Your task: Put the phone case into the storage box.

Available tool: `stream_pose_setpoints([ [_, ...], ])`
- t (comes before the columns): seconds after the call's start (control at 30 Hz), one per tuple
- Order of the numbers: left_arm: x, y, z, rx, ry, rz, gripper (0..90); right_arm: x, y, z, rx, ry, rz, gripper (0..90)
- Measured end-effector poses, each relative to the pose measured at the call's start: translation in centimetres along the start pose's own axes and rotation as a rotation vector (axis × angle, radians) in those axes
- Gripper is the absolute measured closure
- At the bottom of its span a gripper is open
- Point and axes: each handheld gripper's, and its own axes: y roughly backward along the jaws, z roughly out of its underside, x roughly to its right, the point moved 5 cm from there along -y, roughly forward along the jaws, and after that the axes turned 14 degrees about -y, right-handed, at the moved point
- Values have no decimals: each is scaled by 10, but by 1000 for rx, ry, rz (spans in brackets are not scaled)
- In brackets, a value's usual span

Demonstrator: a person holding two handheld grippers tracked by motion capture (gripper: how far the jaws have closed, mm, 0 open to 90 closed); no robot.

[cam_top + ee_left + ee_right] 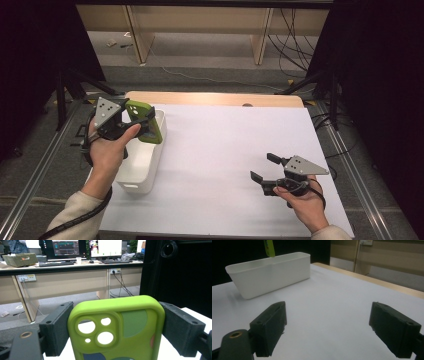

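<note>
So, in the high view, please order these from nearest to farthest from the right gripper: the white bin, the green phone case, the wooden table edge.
From the right gripper:
1. White bin, at the table's left side.
2. Green phone case, held in the left gripper, above the bin's far end.
3. Wooden table edge, along the far side.

The last two are nearly level.

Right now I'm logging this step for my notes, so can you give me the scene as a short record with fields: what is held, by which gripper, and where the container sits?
held item: lime-green soft phone case with camera cut-outs
holder: left gripper, jaws closed on the case's two side edges
case position: upright, above the white rectangular plastic bin
bin location: left part of the white table sheet
right gripper: jaws open, nothing between them, low over the sheet's right part
</note>
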Motion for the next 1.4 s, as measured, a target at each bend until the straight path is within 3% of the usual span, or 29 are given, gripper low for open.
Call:
stream_pose_setpoints([
  [0.83,-9,-1,1,-8,6,-18,162,-1,0,1,-9,-2,-1,155],
  [1.4,-12,-5,2,-10,-17,-21,162,-1,0,2,-10,0,0,155],
])
